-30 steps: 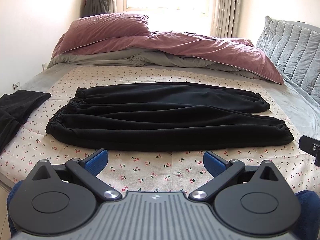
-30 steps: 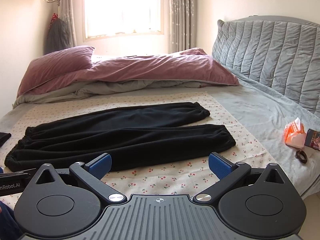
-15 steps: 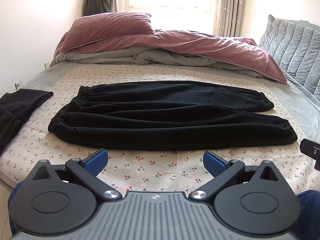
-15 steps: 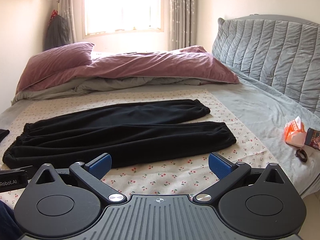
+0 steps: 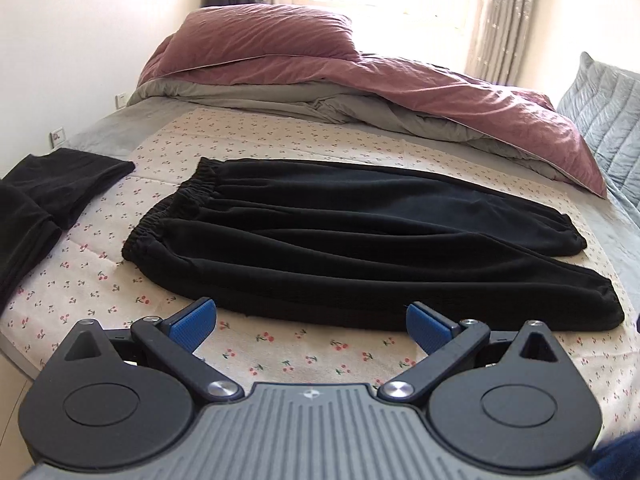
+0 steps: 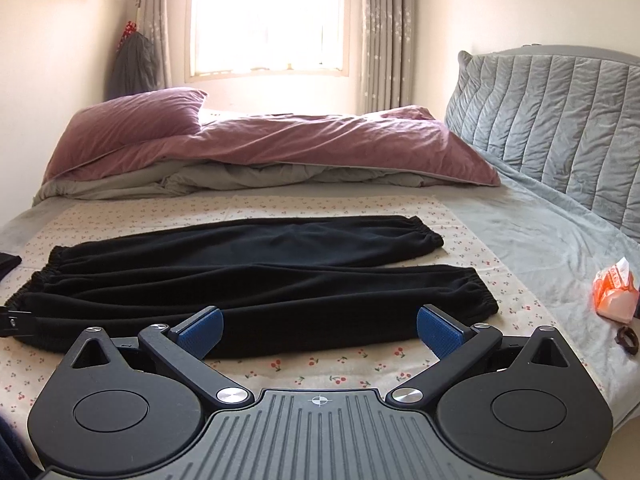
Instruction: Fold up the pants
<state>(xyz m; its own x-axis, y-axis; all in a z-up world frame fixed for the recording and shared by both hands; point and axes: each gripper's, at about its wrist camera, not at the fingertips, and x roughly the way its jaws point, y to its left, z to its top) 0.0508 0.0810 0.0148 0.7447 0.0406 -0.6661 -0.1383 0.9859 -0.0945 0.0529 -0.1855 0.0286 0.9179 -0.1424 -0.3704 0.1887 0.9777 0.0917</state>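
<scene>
Black pants (image 5: 320, 236) lie flat across the cherry-print sheet (image 5: 100, 276), waistband to the left and both cuffed legs stretching right. The same pants (image 6: 248, 272) fill the middle of the right wrist view. My left gripper (image 5: 314, 322) hovers open just short of the near leg's front edge, its blue pads empty. My right gripper (image 6: 320, 330) is open too, its pads over the near leg's lower edge close to the cuff end, holding nothing. A bit of the left gripper's body shows at the left edge of the right wrist view.
Another black garment (image 5: 44, 196) lies at the bed's left edge. A mauve duvet and pillow (image 6: 256, 144) are heaped at the far side. A grey quilted headboard (image 6: 560, 120) rises on the right. An orange tissue pack (image 6: 614, 290) and a hair tie (image 6: 626, 336) lie on the grey cover.
Both grippers have come forward and lower toward the near leg of the pants. The left view has swung toward the waistband side. The pants have not moved.
</scene>
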